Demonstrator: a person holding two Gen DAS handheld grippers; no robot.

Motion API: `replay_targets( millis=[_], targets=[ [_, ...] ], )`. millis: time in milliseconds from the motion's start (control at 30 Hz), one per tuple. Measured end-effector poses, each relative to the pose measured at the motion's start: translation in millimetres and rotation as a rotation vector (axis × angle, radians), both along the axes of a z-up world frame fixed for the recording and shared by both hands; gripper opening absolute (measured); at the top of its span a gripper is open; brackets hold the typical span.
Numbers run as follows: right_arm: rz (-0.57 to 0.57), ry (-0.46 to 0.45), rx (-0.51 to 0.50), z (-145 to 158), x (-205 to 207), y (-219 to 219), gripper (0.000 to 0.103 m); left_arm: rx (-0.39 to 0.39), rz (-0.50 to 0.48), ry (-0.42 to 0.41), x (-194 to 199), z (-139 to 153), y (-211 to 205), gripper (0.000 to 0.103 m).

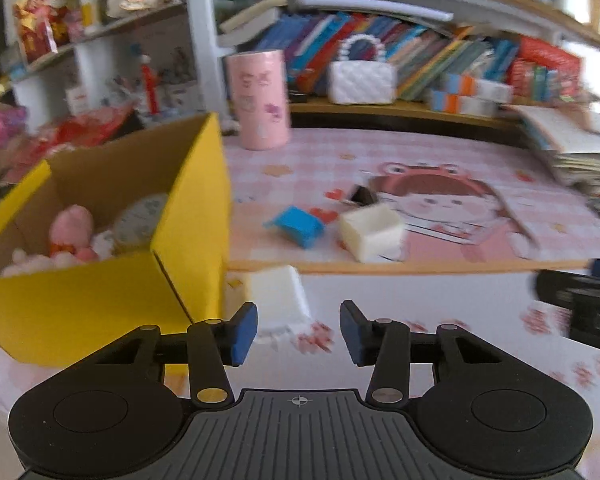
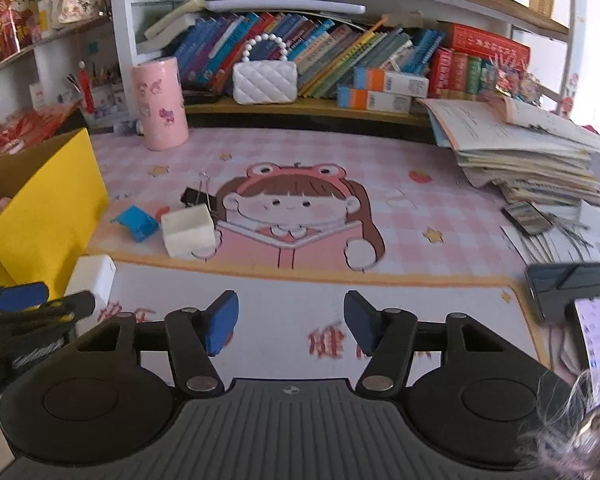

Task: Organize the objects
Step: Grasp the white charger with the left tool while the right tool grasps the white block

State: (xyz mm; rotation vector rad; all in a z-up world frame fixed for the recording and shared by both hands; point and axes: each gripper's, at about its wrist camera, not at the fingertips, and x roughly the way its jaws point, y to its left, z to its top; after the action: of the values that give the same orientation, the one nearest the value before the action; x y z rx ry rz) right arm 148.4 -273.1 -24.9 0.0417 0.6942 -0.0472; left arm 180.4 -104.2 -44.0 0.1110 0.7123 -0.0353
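Observation:
My left gripper (image 1: 298, 330) is open above the desk mat with nothing gripped. Just beyond its left finger lies a flat white block (image 1: 278, 296), beside the yellow cardboard box (image 1: 100, 292). The box holds a pink plush toy (image 1: 72, 228) and a round item (image 1: 140, 220). Farther out on the mat lie a blue piece (image 1: 296, 226), a white cube (image 1: 370, 232) and a black binder clip (image 1: 362, 196). My right gripper (image 2: 290, 322) is open over bare mat. From it the cube (image 2: 188, 230), blue piece (image 2: 138, 222), clip (image 2: 198, 196) and box (image 2: 48, 216) lie ahead to the left.
A pink cylinder (image 2: 160, 104) stands at the back of the mat. Behind it is a shelf with books and a white quilted purse (image 2: 266, 80). A stack of open books (image 2: 532, 160) and two phones (image 2: 568, 284) occupy the right side.

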Motion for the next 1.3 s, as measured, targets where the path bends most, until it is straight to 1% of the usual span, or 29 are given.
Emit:
replay_targets(
  millis=[100,133,300,433,533,600,733,800,867,933,1033,1133,1233,1300],
  targets=[
    [0.034,-0.014,-0.001,1.2,7.9,-1.6,0.057,0.037,0.068,0.017,19.7,-8.0,-3.0,0.043],
    [0.045,-0.016,-0.001,1.1,9.8,-2.1,0.057,0.04,0.088,0.025,25.2,-11.0,-3.2,0.039],
    [0.09,-0.021,0.005,-0.3,17.9,-5.0,0.057,0.041,0.12,0.076,38.7,-21.2,-5.7,0.041],
    [0.107,-0.017,0.02,-2.7,26.2,-7.3,0.057,0.041,0.133,0.084,44.8,-25.2,-6.1,0.044],
    [0.119,-0.008,0.028,-5.2,31.7,-6.6,0.057,0.01,0.151,0.132,51.9,-33.1,-0.6,0.045],
    [0.13,-0.006,0.029,-6.2,34.2,-5.6,0.057,-0.041,0.177,0.126,53.0,-34.3,5.3,0.045],
    [0.146,-0.006,0.027,-7.3,38.2,-4.8,0.057,-0.075,0.171,0.13,53.5,-34.5,7.3,0.041],
    [0.153,-0.003,0.028,-8.3,42.2,-3.9,0.057,-0.127,0.163,0.145,50.3,-30.2,12.9,0.041],
    [0.164,-0.001,0.033,-9.3,48.2,-1.5,0.057,-0.154,0.144,0.143,43.7,-25.3,16.8,0.041],
    [0.186,0.001,0.035,-12.2,57.2,3.3,0.057,-0.156,0.12,0.142,34.1,-20.4,19.2,0.041],
    [0.236,-0.001,0.027,-19.0,75.5,16.7,0.057,-0.164,0.109,0.162,16.6,-15.6,24.5,0.041],
    [0.3,-0.001,0.022,-28.8,97.9,34.5,0.057,-0.211,0.106,0.184,-2.1,-12.3,38.0,0.041],
    [0.352,-0.012,-0.005,-39.3,118.0,53.0,0.057,-0.217,0.109,0.19,-12.5,-9.0,49.5,0.041],
    [0.377,-0.007,-0.031,-47.5,132.3,65.1,0.057,-0.213,0.132,0.18,-18.3,-5.9,57.3,0.041]
  ],
)
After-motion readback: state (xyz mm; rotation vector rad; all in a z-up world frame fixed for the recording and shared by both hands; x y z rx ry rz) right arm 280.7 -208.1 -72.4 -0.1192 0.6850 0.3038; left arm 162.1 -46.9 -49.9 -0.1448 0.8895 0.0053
